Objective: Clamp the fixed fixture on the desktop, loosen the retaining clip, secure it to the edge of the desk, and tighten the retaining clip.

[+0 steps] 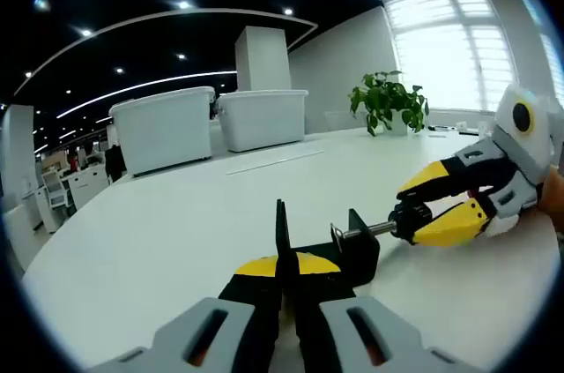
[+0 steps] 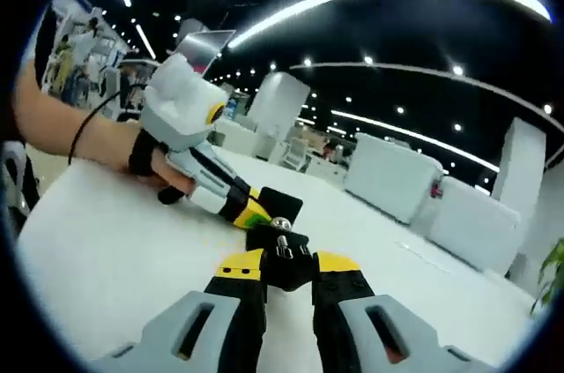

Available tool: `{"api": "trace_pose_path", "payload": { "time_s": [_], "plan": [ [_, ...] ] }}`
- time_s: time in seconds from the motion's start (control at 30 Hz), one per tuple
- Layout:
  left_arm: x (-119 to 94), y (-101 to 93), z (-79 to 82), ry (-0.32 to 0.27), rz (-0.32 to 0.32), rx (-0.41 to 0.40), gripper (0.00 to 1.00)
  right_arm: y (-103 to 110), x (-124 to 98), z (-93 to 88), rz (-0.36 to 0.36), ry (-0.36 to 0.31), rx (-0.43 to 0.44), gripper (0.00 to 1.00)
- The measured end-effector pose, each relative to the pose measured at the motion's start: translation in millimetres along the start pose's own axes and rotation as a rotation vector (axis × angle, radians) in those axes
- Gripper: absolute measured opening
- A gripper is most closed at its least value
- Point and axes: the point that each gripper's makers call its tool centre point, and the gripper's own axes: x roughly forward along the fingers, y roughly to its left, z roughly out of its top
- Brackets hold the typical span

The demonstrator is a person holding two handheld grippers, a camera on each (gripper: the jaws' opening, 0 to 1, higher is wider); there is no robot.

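On a wide white tabletop point(image 1: 159, 241) in an open-plan office, I have both tongs on one small black clamp fixture point(image 1: 339, 249), which sits on the near part of the surface. In the left gripper view, my left tongs point(image 1: 284, 280) rise from the near edge, their yellow-tipped jaws drawn almost together on the fixture's upright black plate, which stands between them. To the right of that plate the fixture's C-shaped body carries a metal screw running further right to a black knob point(image 1: 407, 219). My right tongs point(image 1: 421, 205) reach in from the far right and grip that knob, the jaws narrowed around it. Beyond, two white storage bins point(image 1: 211, 122) stand side by side at the far left of the tabletop, and a potted plant point(image 1: 388, 101) sits far right beneath a bright window.

In the right gripper view, the left tongs point(image 2: 256, 212) come in from the left, held in a person's hand point(image 2: 145, 161), and touch the far side of the fixture. My right tongs rise from the near edge, jaws pinched on the black knob at centre, the screw's metal end shining just beyond it.
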Motion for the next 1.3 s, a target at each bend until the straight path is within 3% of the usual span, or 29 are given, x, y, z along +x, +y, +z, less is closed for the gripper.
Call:
{"api": "trace_pose_path", "payload": {
  "time_s": [0.1, 0.2, 0.33, 0.4, 0.47, 0.5, 0.57, 0.73, 0.93, 1.1, 1.3],
  "plan": [
    [0, 0.3, 0.0, 0.001, 0.0, -0.002, 0.06, -1, 4, -0.4, -0.011, 0.013, -0.157, 0.17],
    [0, -0.1, -0.1, 0.001, 0.0, 0.007, 0.06, -4, 4, -2.2, -0.016, 0.015, -0.139, 0.17],
    [1, 0.3, 0.0, 0.002, 0.0, 0.011, 0.06, -4, 3, -0.9, -0.014, 0.006, -0.02, 0.19],
    [1, 0.5, -0.1, 0.004, 0.0, 0.004, 0.06, -4, -2, 9.2, 0.01, -0.037, 0.12, 0.21],
    [0, 0.3, -0.1, 0.004, 0.001, 0.006, 0.06, -7, -5, 14.8, 0.032, -0.076, 0.299, 0.3],
    [1, 1.9, -0.3, 0.004, 0.001, 0.005, 0.06, -11, -5, 13.3, 0.024, -0.072, 0.318, 0.33],
    [1, 3.1, -0.6, 0.005, 0.003, 0.003, 0.06, -26, -3, 4.6, 0.01, -0.056, 0.403, 0.3],
    [2, 6.5, -1.4, 0.005, 0.003, 0.002, 0.06, -28, -7, 1.4, 0.022, -0.048, 0.57, 0.28],
    [5, 10.0, -2.4, 0.006, 0.003, 0.0, 0.06, -29, -5, -5.1, 0.033, -0.04, 0.639, 0.27],
    [6, 7.0, -2.6, 0.005, 0.002, 0.0, 0.06, -21, -1, -15.1, 0.04, 0.018, 0.599, 0.25],
    [6, 5.9, -2.5, 0.005, 0.002, -0.001, 0.06, -19, -1, -14.5, 0.053, 0.015, 0.611, 0.23]
  ]
}}
